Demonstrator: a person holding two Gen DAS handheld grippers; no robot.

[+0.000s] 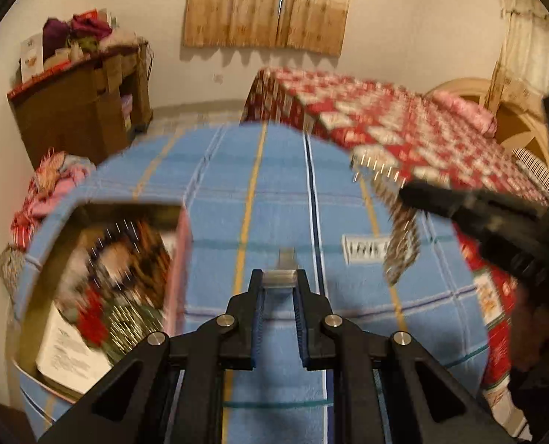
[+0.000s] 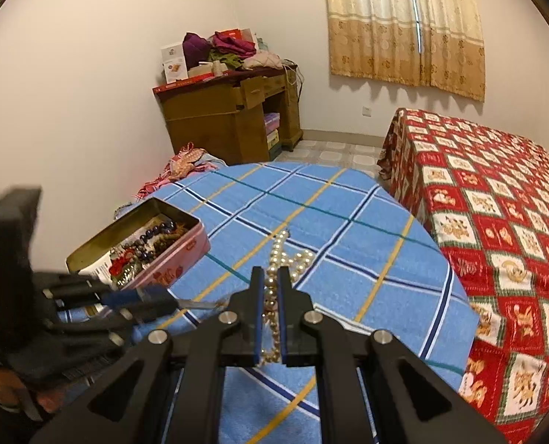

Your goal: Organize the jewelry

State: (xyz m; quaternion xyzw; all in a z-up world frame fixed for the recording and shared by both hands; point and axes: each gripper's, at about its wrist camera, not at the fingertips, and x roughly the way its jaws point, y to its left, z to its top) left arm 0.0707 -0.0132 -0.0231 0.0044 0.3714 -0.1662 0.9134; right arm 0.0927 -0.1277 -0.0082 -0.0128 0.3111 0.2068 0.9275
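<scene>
left gripper (image 1: 278,284): we're pinching a small clear clip (image 1: 280,277) at the tips, frame centre, probably heading for the tin (image 1: 181,255).
right gripper (image 2: 270,285): we're pressing fingers onto the pearls (image 2: 282,255), lower centre; the rest is trailing on the cloth (image 2: 348,229).
tin: sitting open at left, already holding beads, likely for easy drops.

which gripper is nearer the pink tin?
Left. The left gripper sits just in front of the pink tin, pinching a small silvery piece. The right gripper is further along the tablecloth, shut on the pearl necklace.
</scene>
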